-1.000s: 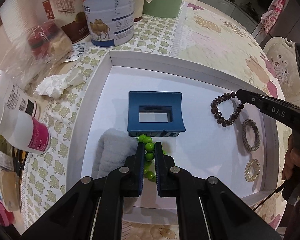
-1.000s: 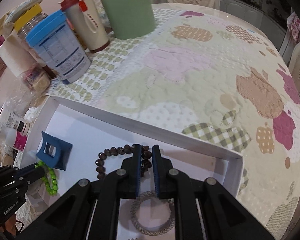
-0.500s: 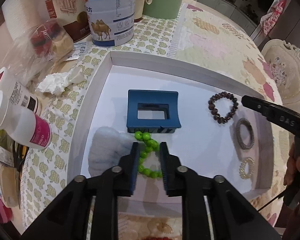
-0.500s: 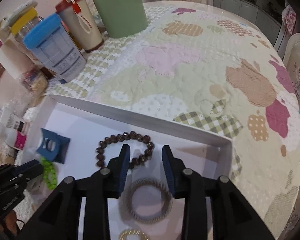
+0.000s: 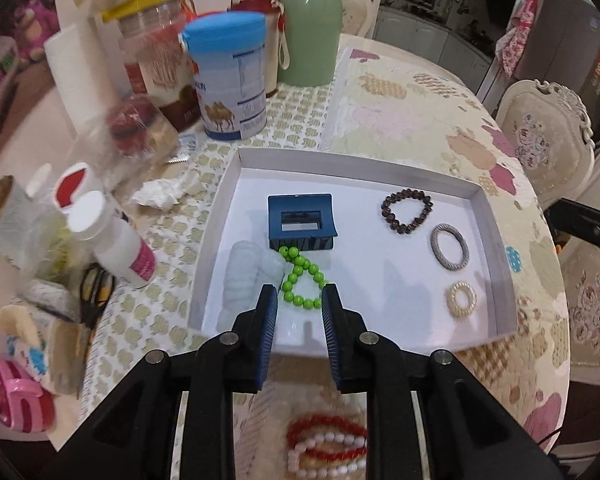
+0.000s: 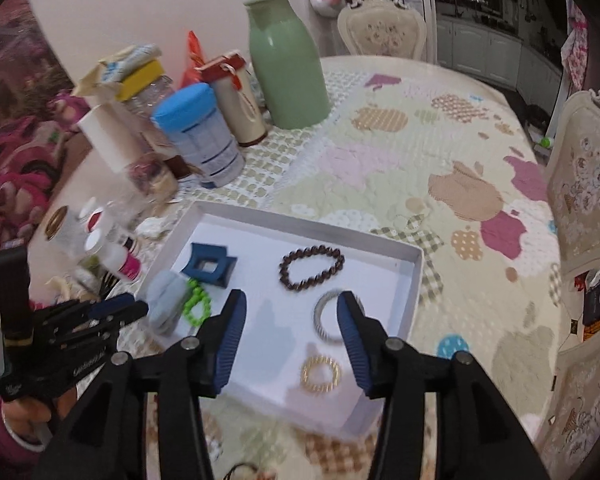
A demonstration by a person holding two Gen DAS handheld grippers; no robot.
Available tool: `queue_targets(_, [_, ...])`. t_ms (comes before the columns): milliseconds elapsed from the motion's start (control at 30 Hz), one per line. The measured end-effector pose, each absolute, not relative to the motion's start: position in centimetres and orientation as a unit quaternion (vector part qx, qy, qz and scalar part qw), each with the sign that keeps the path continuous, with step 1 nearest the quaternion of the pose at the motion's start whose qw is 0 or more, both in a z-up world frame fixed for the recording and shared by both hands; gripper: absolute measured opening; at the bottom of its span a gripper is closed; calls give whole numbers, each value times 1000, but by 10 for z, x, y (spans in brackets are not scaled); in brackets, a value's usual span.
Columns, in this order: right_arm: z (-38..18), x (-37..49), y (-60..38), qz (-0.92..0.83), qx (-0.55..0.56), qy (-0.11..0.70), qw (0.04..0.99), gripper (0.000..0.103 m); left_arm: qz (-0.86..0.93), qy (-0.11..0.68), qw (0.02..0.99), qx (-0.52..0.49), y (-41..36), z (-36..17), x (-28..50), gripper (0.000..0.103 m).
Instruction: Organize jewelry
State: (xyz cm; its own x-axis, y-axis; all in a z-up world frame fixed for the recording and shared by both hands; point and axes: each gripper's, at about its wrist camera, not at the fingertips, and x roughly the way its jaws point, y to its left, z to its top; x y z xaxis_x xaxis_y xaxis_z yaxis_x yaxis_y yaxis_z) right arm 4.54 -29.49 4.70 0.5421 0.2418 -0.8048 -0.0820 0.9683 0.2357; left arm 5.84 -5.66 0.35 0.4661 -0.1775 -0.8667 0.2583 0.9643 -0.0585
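Both hand-held grippers, left (image 5: pixel 296 300) and right (image 6: pixel 290 308), have just been opened; nothing is held. The green beads (image 5: pixel 300 280) are seen near the clip (image 5: pixel 300 220) in the tray (image 5: pixel 356 160).

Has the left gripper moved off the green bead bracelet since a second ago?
Yes. The left gripper has pulled back toward the white tray's near edge, jaws just opened; the green bead bracelet lies free.

A home dining room: quilted tablecloth (image 6: pixel 440 152), ornate chairs (image 6: pixel 380 32), kitchen cabinets (image 6: pixel 480 44) behind.
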Motion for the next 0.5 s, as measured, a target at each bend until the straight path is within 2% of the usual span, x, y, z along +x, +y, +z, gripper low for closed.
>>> queue_targets(267, [60,-42,-290,75,69,458,883,54,-150,502,851,37,-40,9,17,23])
queue_targets(500, [29,-103,-287,50,91,486,868,55,-169,529,831,16,-27,-4,-3,23])
